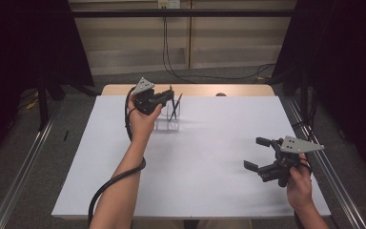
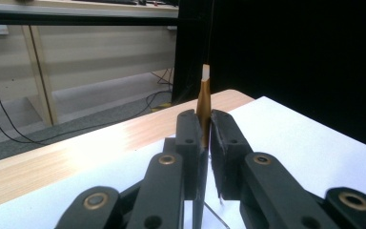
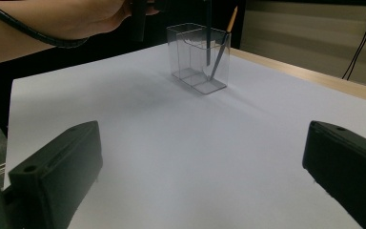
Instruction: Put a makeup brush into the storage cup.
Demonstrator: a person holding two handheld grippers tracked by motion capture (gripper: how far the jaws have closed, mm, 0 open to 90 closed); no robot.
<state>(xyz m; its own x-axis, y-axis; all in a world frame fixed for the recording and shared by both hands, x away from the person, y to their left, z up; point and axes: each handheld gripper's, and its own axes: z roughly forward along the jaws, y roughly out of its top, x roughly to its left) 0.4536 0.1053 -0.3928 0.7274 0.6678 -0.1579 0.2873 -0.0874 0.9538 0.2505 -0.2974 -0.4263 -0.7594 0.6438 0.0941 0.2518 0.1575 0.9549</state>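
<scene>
Clear plastic holder (image 1: 167, 117) at twelve o'clock on the tabletop (image 1: 195, 157); left gripper (image 1: 167, 98) fingers pinch a pencil (image 2: 203, 102) upright for insertion. Right gripper (image 1: 257, 153) fingers spread wide, empty.

- The slim pencil (image 2: 203, 102) between the jaws is golden-brown with a pale tip.
- The clear plastic holder box (image 3: 198, 57) is colourless.
- The flat sheet (image 1: 205, 157) is plain white.
- The desk (image 1: 190, 89) edge is light wood.

- Overhead light falls evenly on the white rectangular paper sheet (image 1: 209, 157); the room's sides sink into black.
- Glare brightens the pale wooden table edge (image 2: 52, 157).
- Nearby black jaws blur; soft shadows trail the clear plastic holder (image 3: 200, 59).
</scene>
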